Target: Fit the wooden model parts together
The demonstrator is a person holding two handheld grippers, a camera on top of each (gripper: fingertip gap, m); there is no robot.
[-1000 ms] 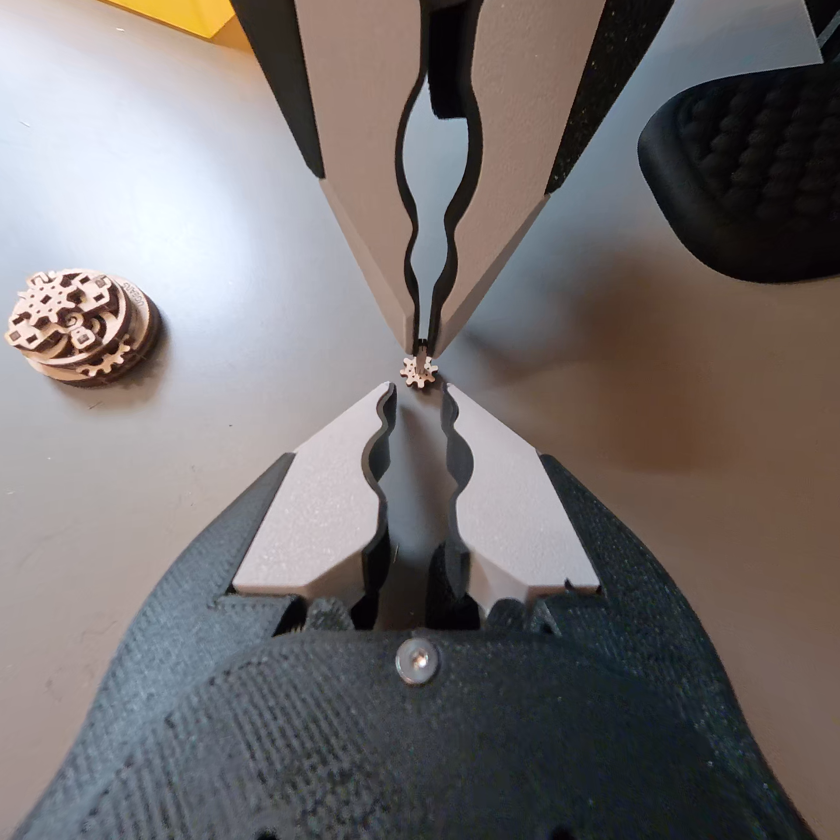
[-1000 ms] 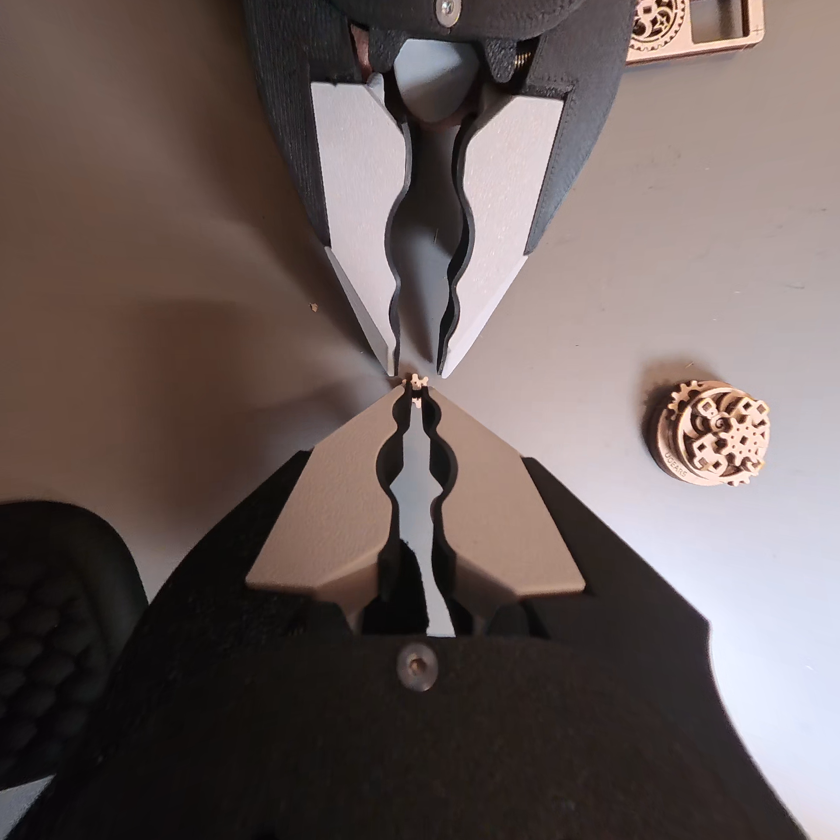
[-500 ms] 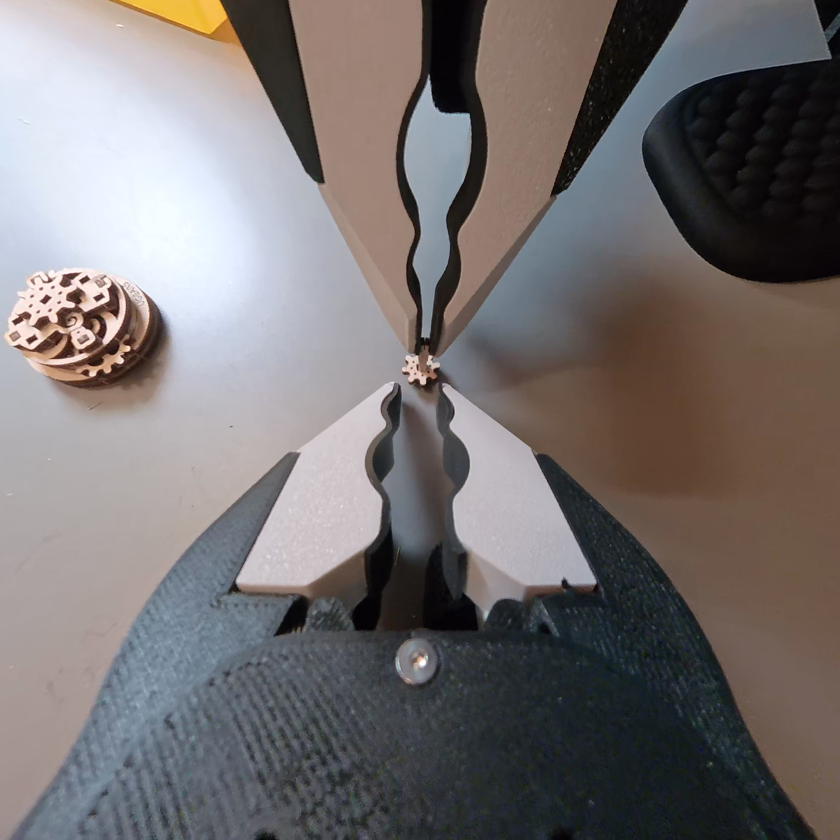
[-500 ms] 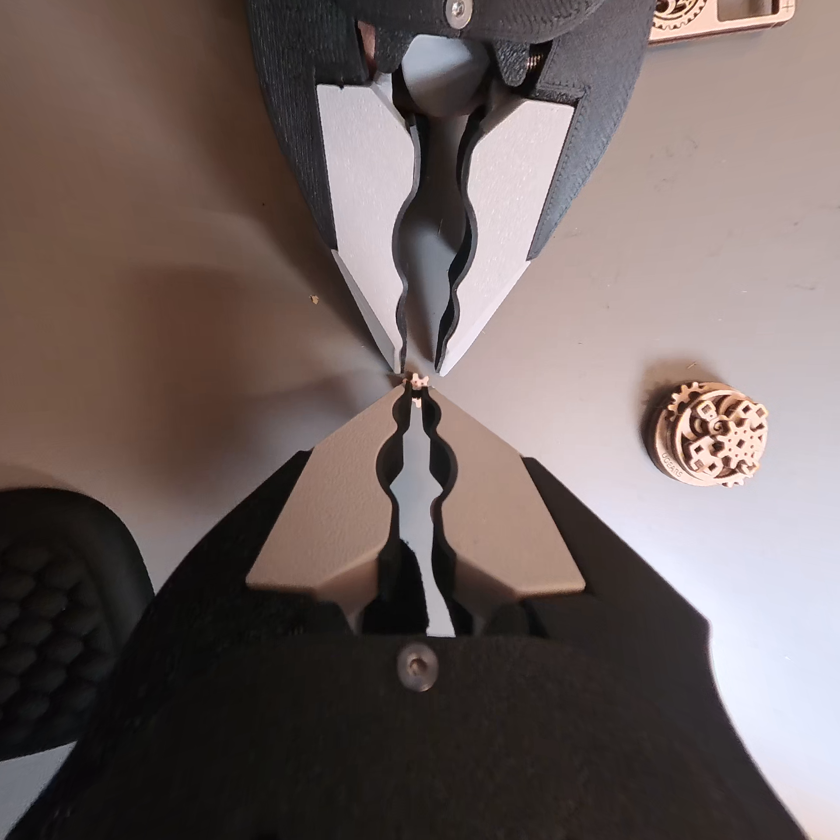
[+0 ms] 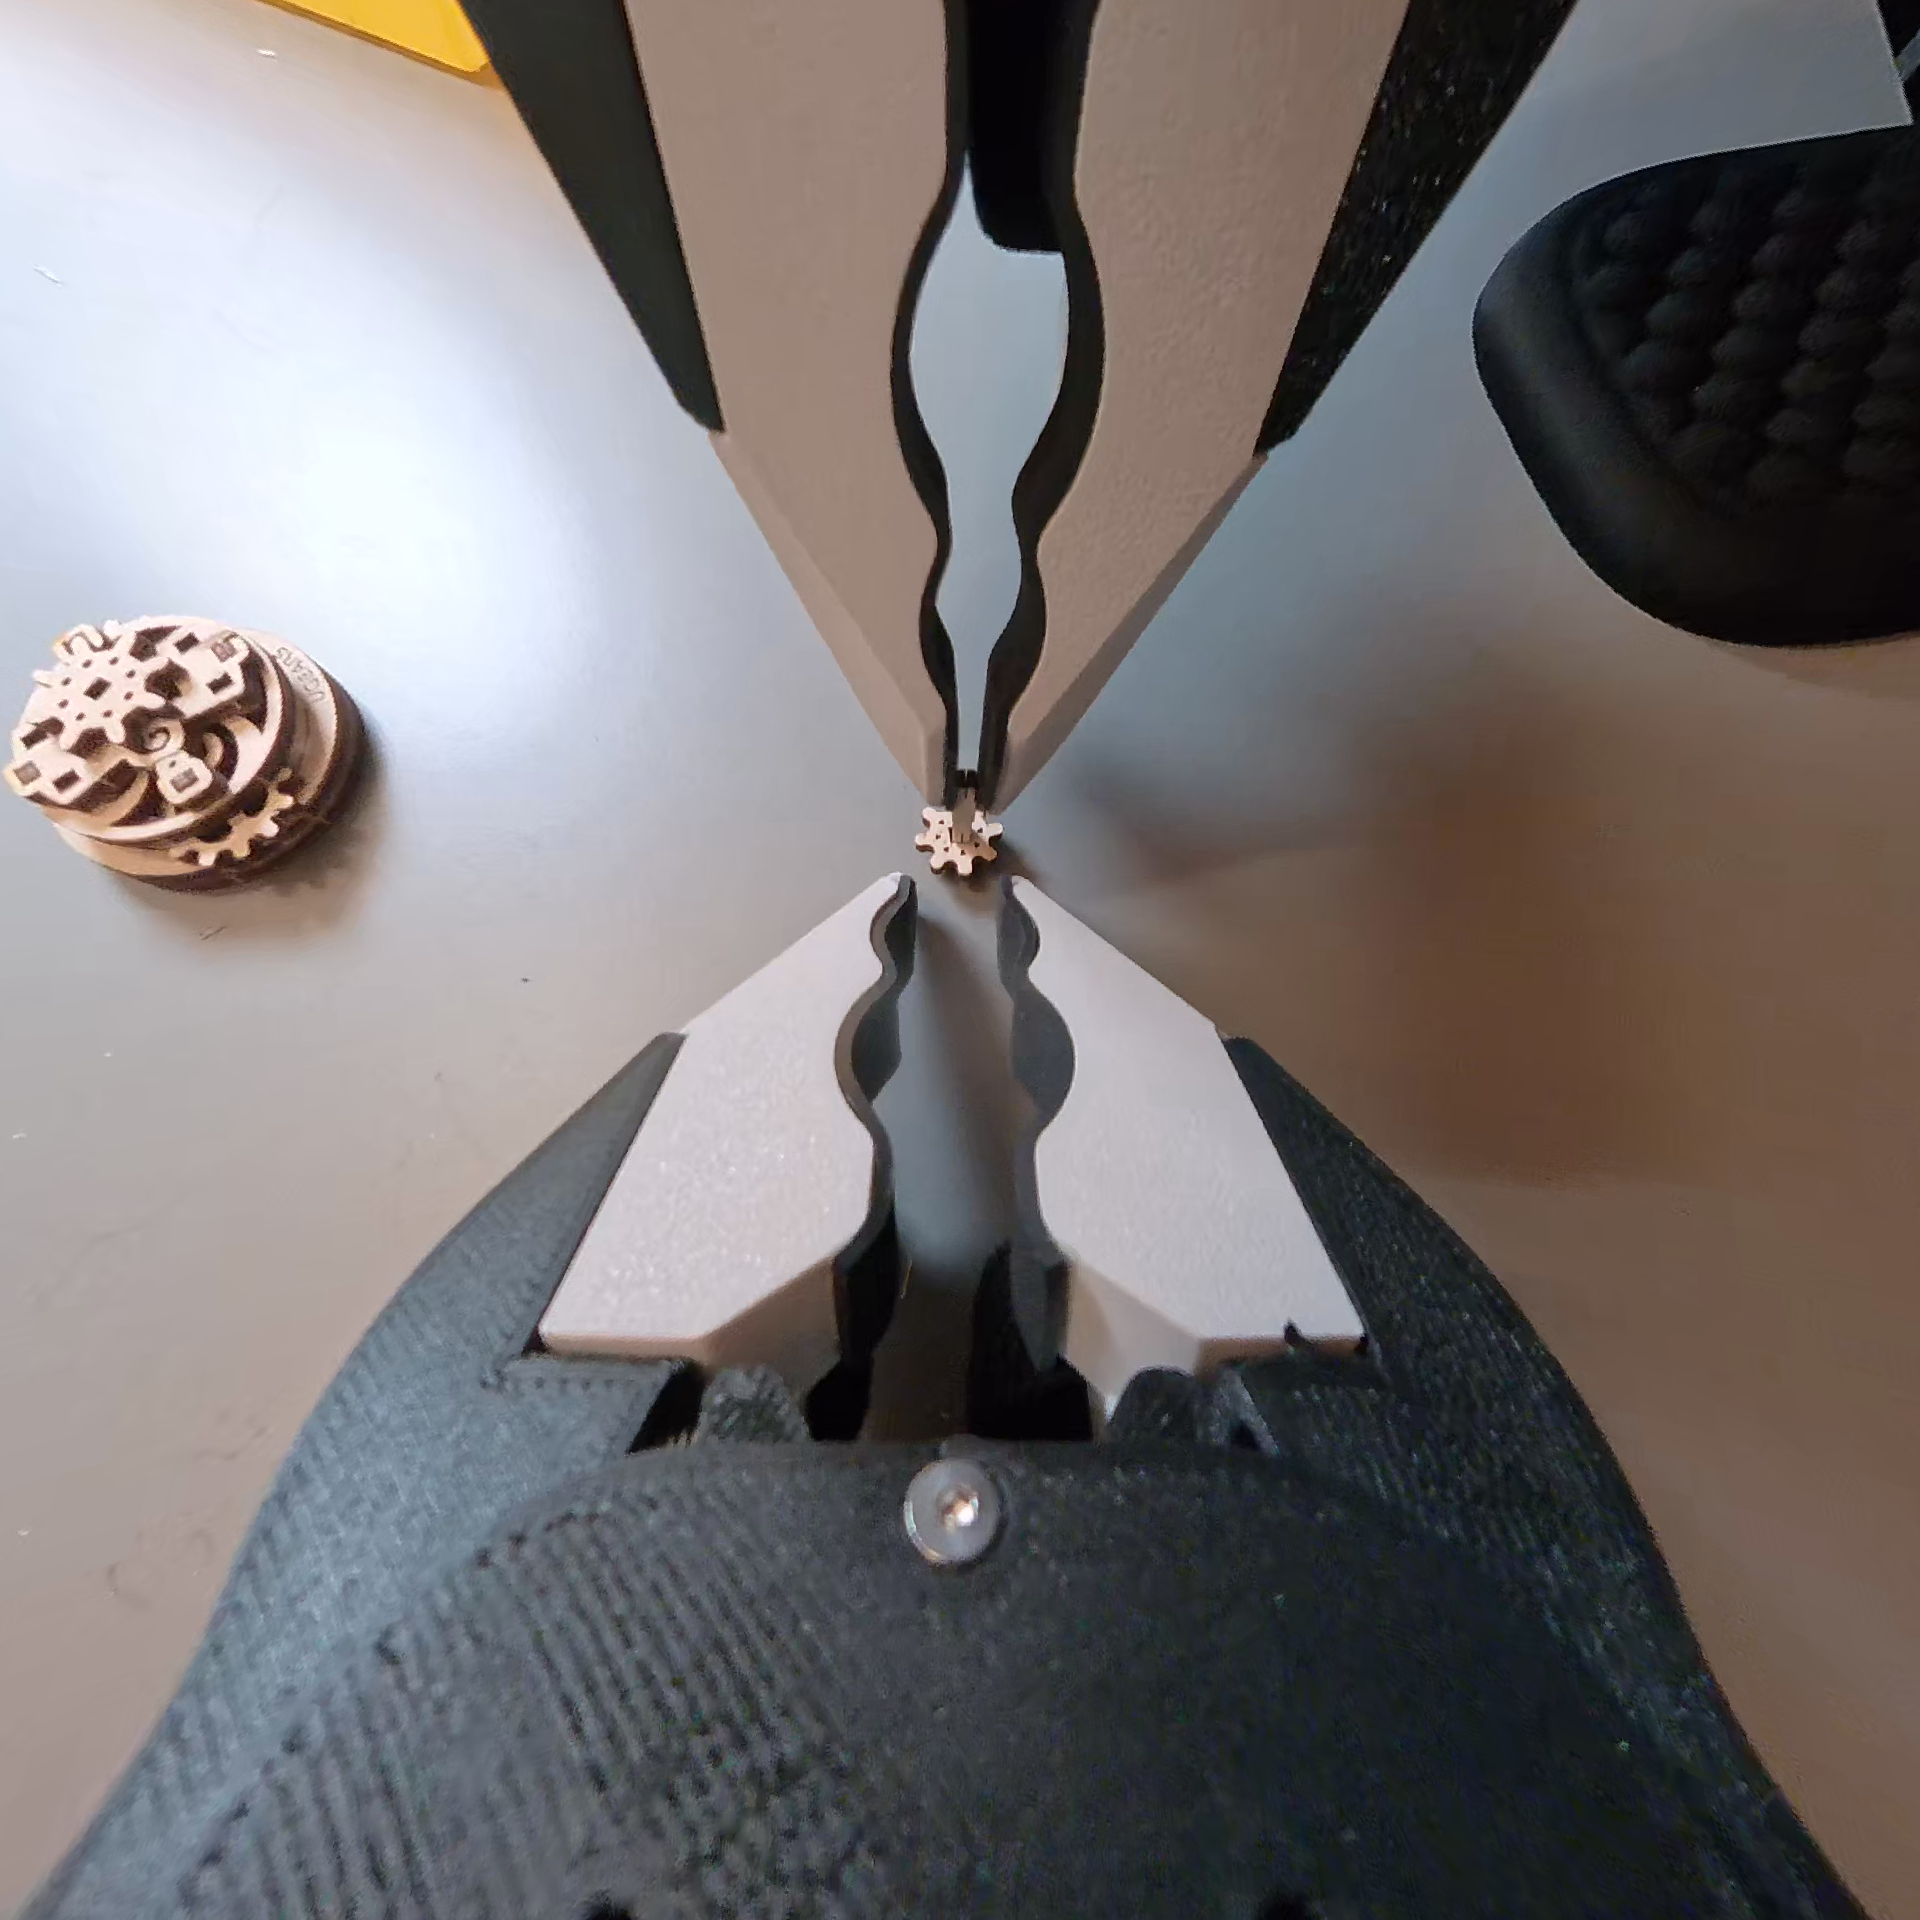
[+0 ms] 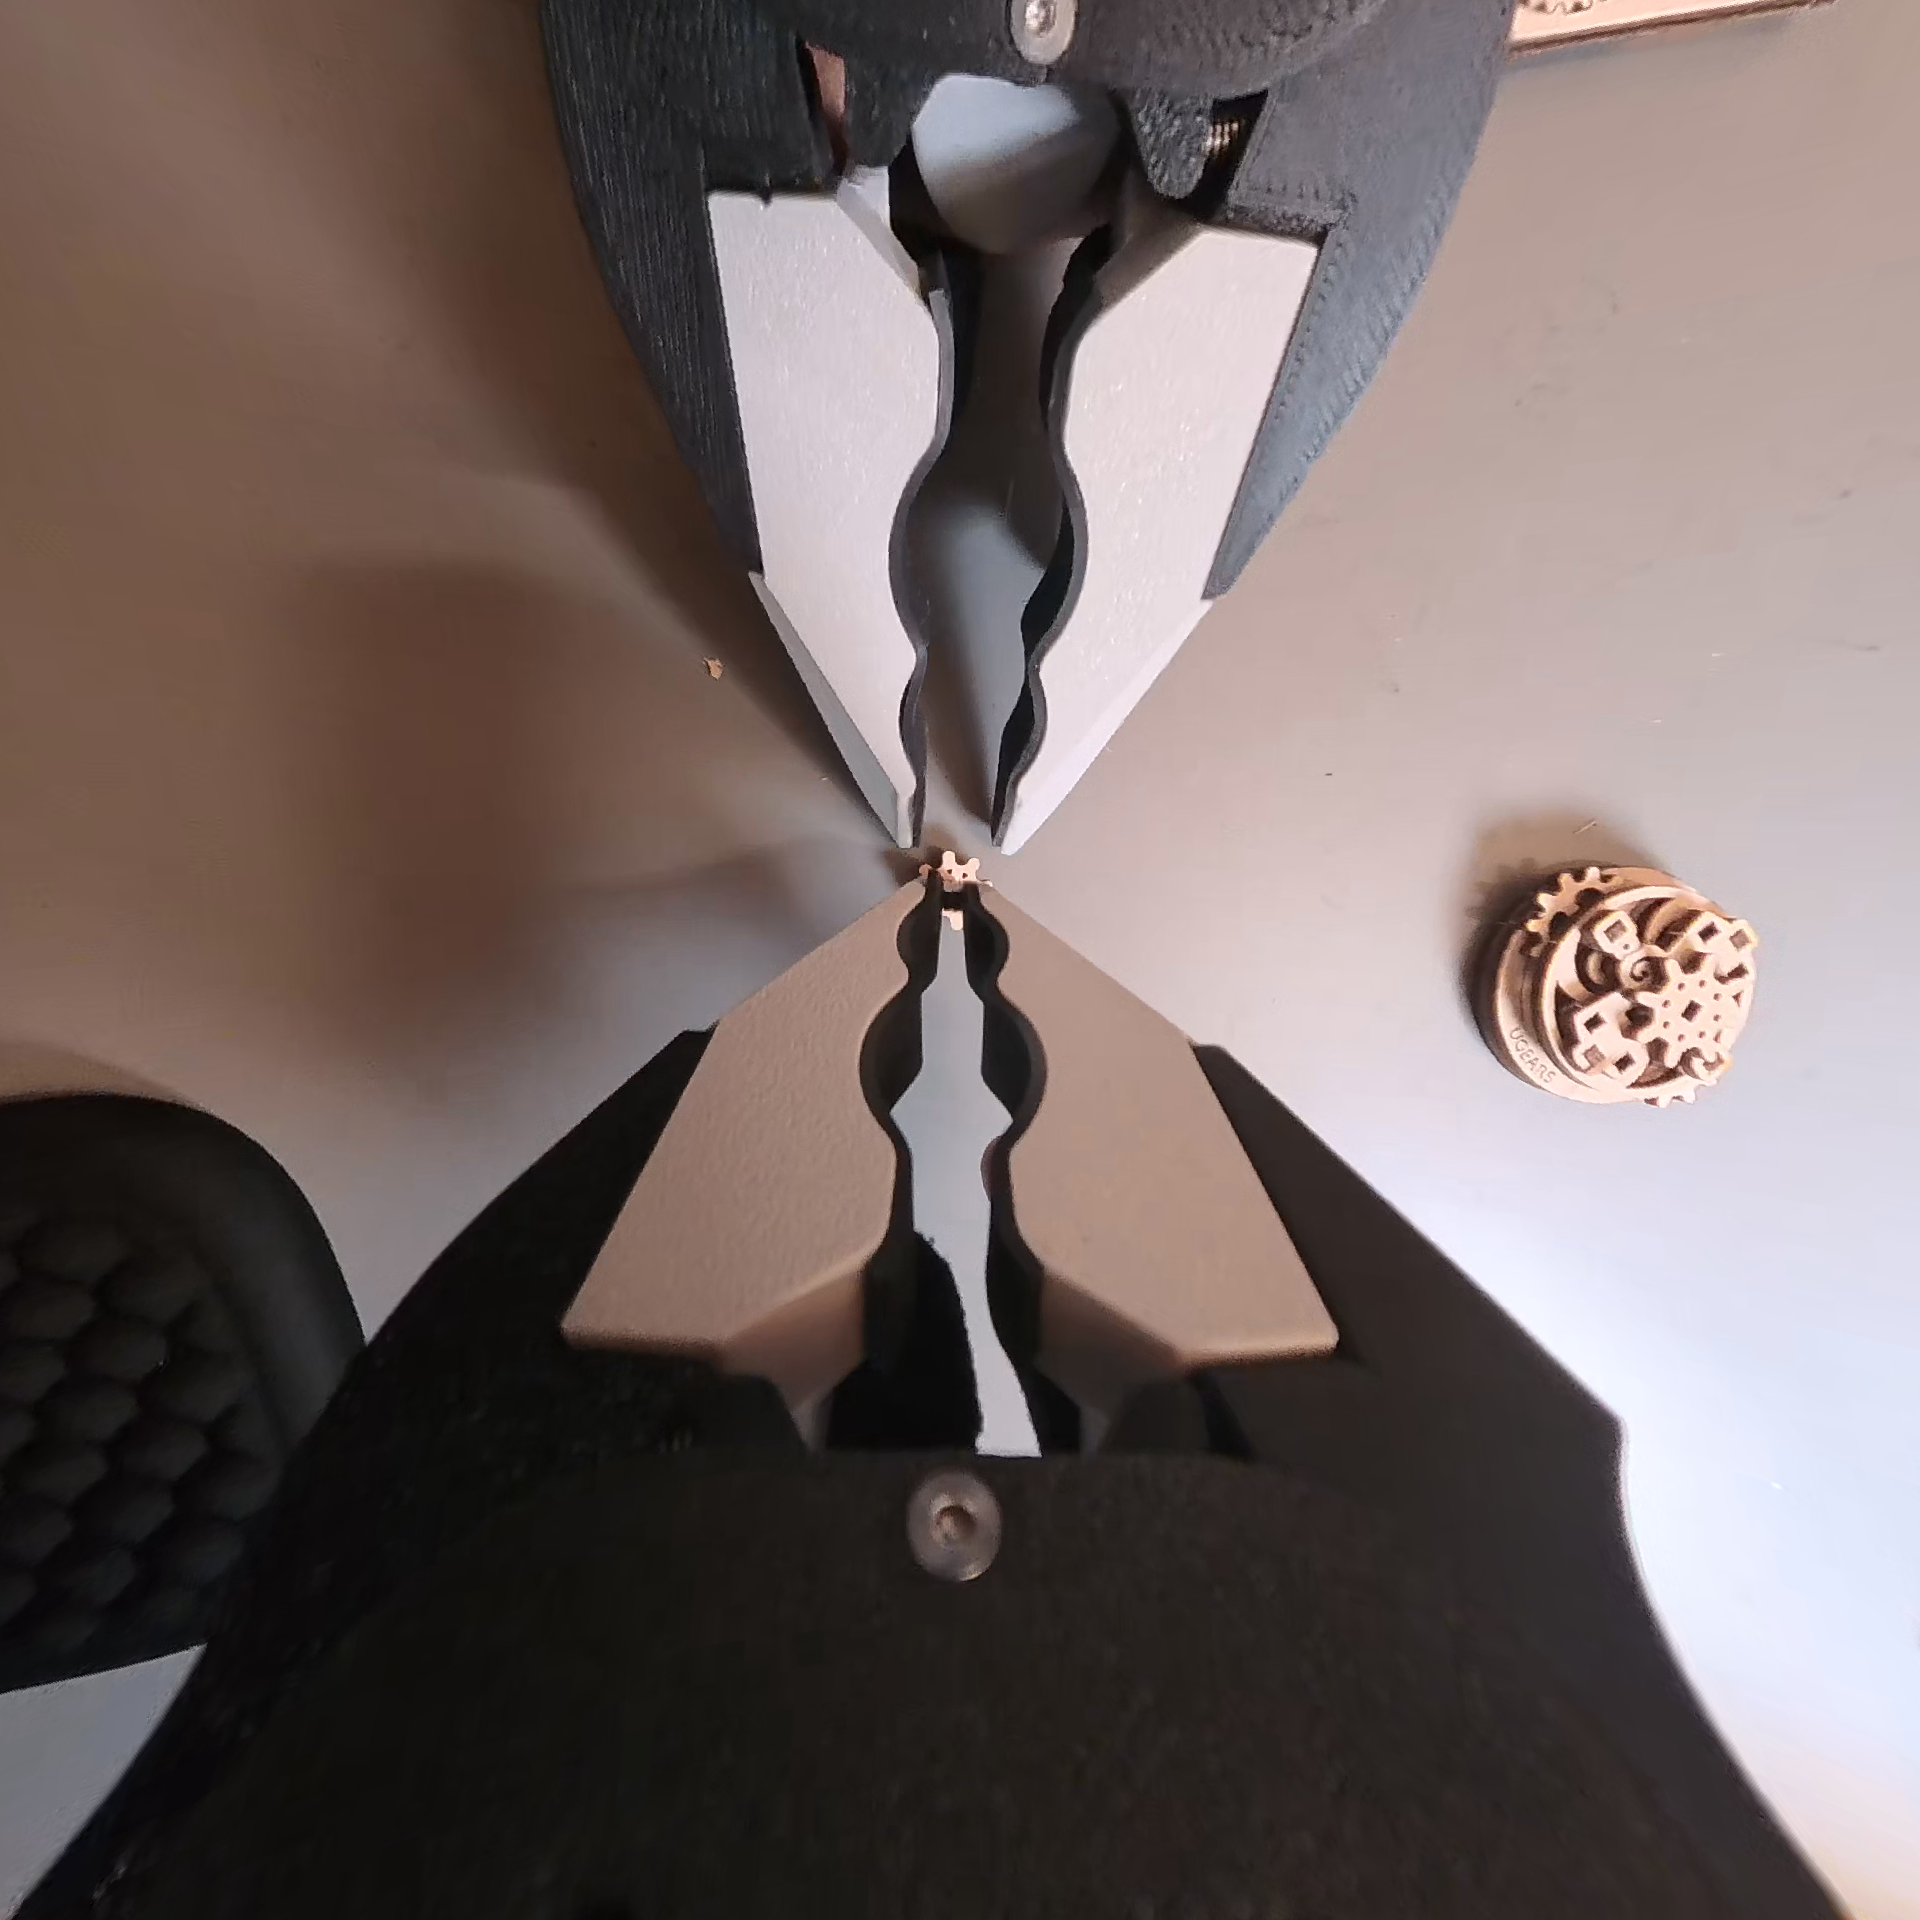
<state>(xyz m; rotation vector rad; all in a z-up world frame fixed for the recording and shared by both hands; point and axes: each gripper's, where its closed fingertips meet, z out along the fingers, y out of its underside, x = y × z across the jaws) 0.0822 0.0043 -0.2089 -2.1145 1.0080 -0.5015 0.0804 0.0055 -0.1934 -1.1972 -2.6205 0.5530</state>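
A small wooden gear (image 5: 958,836) hangs just above the grey table, also seen in the right wrist view (image 6: 954,871). My right gripper (image 6: 951,899) is shut on it, pinching its upper edge at the fingertips; it comes in from the top of the left wrist view (image 5: 966,774). My left gripper (image 5: 958,883) faces it tip to tip, open by a narrow gap and empty, with its fingertips just short of the gear. It also shows in the right wrist view (image 6: 954,831). A round wooden gear model (image 5: 182,753) lies flat on the table off to the side (image 6: 1621,987).
A black mesh chair seat (image 5: 1745,312) sits beyond the table edge, also in the right wrist view (image 6: 135,1382). A yellow object (image 5: 416,21) lies at the far table edge. A wooden part sheet (image 6: 1662,16) lies behind the left gripper.
My left gripper's fingers have narrowed a little and edged closer to the gear. The right gripper has kept hold of the gear and barely moved.
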